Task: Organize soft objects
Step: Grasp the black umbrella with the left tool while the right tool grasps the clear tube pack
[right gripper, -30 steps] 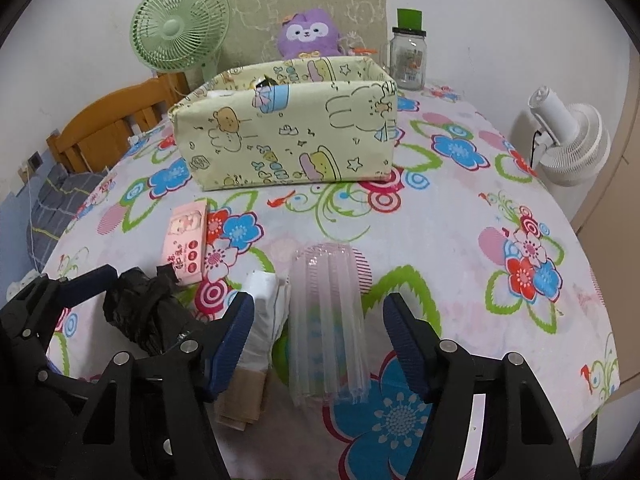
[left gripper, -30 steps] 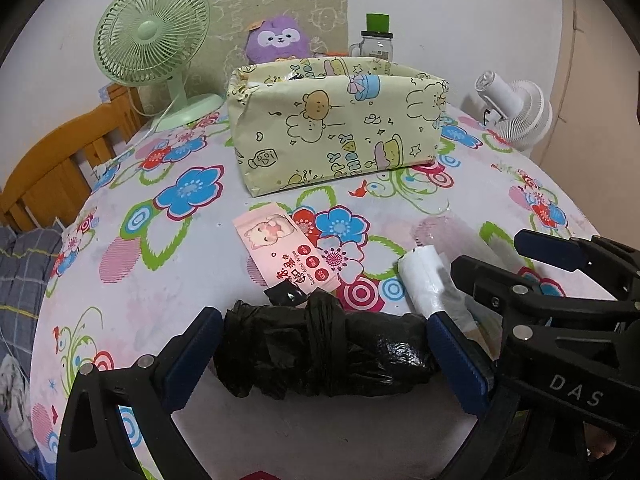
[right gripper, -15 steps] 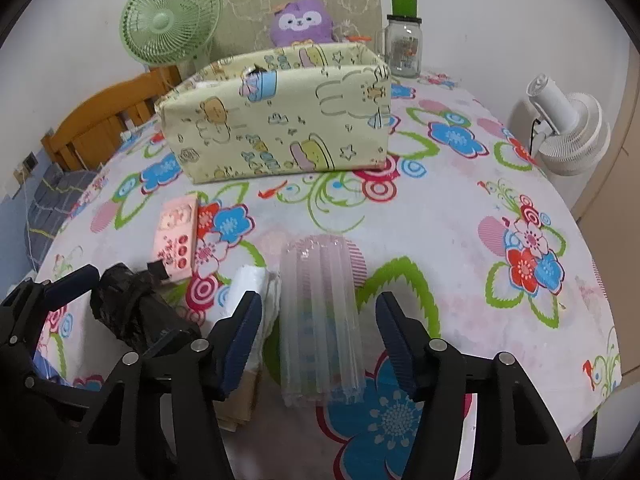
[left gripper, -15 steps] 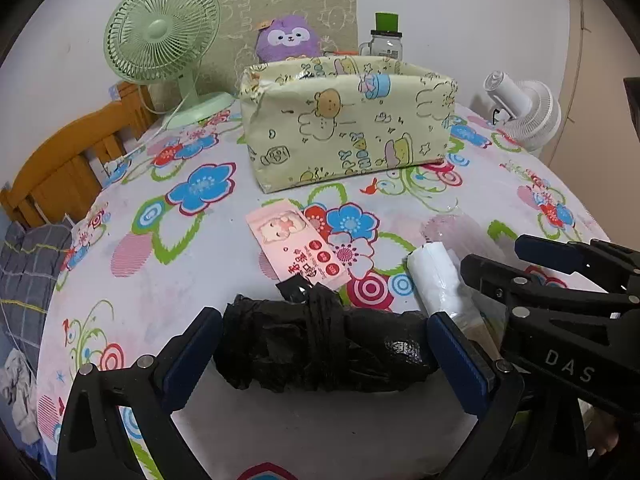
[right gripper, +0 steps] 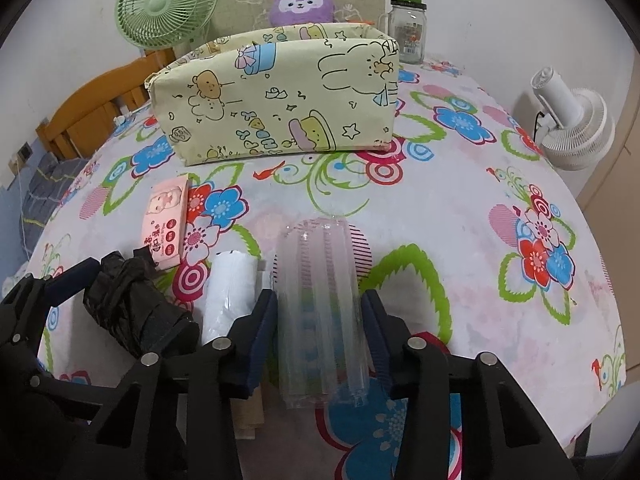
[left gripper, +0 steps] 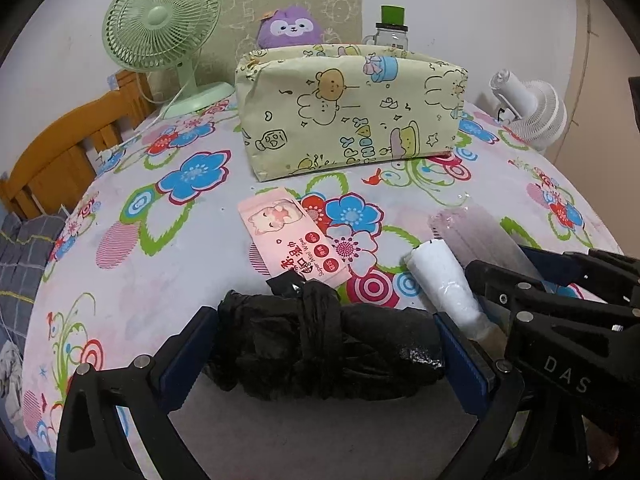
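A knotted black plastic bag roll (left gripper: 324,344) lies on the floral tablecloth between the pads of my left gripper (left gripper: 326,354), which touch both its ends. My right gripper (right gripper: 320,336) has closed against a clear plastic sleeve of stacked cups (right gripper: 320,300). A white roll (right gripper: 230,292) lies between the two, and shows in the left wrist view (left gripper: 442,284). A pink wipes pack (left gripper: 292,236) lies further in. The yellow cartoon fabric bin (left gripper: 348,116) stands open at the back.
A green desk fan (left gripper: 160,28), a purple plush (left gripper: 290,28) and a glass jar with a green lid (right gripper: 408,28) stand behind the bin. A white fan (right gripper: 572,124) is at the right edge. A wooden chair back (left gripper: 60,152) is at the left.
My right gripper's jaws have narrowed from wide open to pressing the clear sleeve. My left gripper stays around the black bag roll.
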The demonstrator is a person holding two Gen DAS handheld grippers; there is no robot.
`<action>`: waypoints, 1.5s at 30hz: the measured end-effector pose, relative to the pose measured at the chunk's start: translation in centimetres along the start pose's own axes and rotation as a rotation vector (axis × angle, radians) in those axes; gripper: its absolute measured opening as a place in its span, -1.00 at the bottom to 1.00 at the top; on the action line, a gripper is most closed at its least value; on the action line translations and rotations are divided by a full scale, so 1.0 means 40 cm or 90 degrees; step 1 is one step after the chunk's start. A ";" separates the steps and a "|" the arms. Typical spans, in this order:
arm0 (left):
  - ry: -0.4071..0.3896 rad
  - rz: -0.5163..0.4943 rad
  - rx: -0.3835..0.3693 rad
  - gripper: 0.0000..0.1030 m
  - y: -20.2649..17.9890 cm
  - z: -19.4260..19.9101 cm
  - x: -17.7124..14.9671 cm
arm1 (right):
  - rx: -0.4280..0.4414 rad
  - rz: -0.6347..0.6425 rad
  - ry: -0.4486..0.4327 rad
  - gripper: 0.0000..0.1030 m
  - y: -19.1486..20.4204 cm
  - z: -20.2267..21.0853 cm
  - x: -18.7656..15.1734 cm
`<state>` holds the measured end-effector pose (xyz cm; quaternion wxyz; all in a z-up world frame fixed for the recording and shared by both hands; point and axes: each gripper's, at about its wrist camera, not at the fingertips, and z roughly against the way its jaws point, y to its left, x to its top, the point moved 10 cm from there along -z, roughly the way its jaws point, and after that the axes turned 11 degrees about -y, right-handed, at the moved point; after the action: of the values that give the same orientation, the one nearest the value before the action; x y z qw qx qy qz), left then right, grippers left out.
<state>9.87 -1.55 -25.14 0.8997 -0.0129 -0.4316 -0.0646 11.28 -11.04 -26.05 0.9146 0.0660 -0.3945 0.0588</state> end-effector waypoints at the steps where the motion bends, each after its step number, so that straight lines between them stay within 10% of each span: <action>1: 0.000 0.006 -0.001 0.99 0.000 -0.003 0.000 | 0.002 0.000 0.000 -0.25 0.001 -0.001 0.001; 9: -0.011 0.018 -0.008 0.79 -0.002 -0.001 0.008 | 0.018 -0.002 -0.011 -0.58 0.019 0.001 0.017; 45: -0.105 -0.001 -0.013 0.74 -0.041 0.087 0.230 | 0.017 -0.015 -0.121 -0.59 -0.006 0.136 0.223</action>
<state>12.65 -3.85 -15.83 0.8610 -0.0272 -0.5033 -0.0684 13.51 -11.68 -15.84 0.8728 0.0879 -0.4778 0.0465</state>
